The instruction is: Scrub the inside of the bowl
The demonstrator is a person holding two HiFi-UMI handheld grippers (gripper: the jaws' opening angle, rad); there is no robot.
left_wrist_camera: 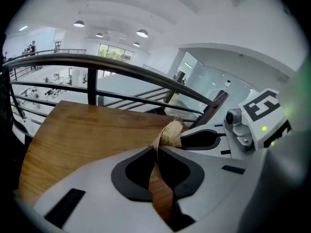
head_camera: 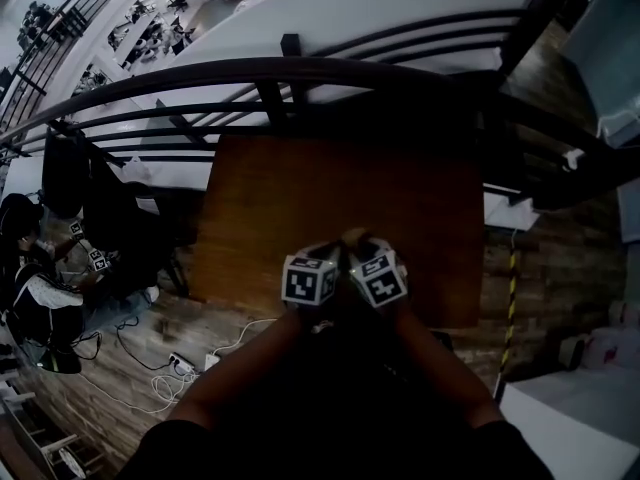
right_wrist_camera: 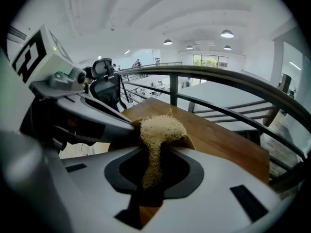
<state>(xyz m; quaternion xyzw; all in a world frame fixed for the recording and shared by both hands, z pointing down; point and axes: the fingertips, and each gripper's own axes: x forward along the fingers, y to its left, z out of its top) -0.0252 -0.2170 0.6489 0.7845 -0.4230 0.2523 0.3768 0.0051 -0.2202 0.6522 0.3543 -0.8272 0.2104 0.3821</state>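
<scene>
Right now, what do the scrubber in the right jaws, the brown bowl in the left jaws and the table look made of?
Scrubber: pale dry plant fibre, loofah-like; tangled loose strands stick out.
Bowl: thin brown wall, matte, maybe wood or plastic; too little shows.
Table: wood or veneer, smooth low sheen; streaky grain.
</scene>
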